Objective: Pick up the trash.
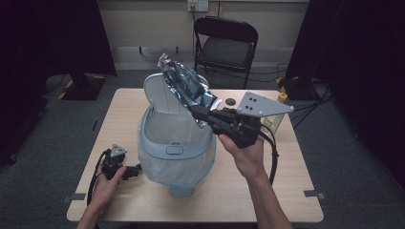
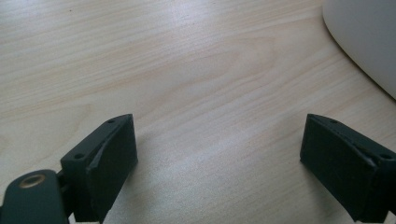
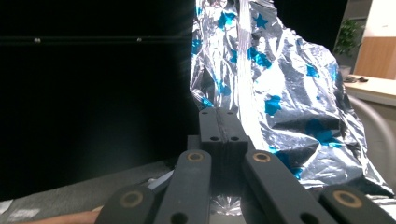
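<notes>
A crinkled silver foil bag with blue stars hangs in the air above a pale blue bin, which is lined with a white bag and has its lid standing up. My right gripper is shut on the foil bag's lower edge. In the right gripper view its jaws are pressed together with the foil bag rising behind them. My left gripper rests on the table left of the bin. It stands open over bare wood, with the bin's white liner at the upper right.
The bin stands in the middle of a light wooden table. A small dark round object and a yellow-capped container lie at the far right of the table. A black folding chair stands behind the table.
</notes>
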Demonstrator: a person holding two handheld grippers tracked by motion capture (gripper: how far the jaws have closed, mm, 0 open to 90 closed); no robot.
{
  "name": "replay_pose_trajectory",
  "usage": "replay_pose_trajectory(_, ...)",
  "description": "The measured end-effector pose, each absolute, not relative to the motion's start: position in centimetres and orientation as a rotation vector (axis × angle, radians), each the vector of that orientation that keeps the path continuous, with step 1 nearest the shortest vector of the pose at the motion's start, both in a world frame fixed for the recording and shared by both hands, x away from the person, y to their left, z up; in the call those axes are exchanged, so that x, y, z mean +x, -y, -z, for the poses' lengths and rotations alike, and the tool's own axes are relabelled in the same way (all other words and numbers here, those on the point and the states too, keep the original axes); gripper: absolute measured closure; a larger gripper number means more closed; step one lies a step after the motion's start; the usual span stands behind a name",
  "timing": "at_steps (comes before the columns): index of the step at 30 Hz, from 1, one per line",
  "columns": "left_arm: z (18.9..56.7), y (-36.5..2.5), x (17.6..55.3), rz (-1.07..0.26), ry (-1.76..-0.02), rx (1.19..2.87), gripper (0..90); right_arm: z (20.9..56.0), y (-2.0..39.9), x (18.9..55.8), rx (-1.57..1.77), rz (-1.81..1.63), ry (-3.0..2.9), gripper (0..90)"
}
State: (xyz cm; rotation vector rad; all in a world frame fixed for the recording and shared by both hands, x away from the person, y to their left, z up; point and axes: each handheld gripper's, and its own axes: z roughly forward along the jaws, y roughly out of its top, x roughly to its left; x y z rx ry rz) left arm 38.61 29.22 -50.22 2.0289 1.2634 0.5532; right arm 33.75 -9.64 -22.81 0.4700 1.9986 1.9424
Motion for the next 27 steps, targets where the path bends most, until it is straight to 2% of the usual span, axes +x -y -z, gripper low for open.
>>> replay_pose_trajectory(12, 50.2, -29.2, 38.6, -0.553, -1.264, 2.027, 10.4, 25.2, 7.0, 36.3, 0.487, -1.887, -2.153, 87.8)
replay_pose_trajectory(19, 50.2, -29.2, 38.6, -0.553, -1.263, 2.029, 10.4, 25.9, 6.7, 37.2, 0.541, -1.857, -2.185, 74.5)
replay_pose_trajectory(27, 50.2, -29.2, 38.6, -0.553, -1.263, 2.029, 10.4, 26.0, 7.2, 37.5, 0.581, -1.855, -2.177, 70.4)
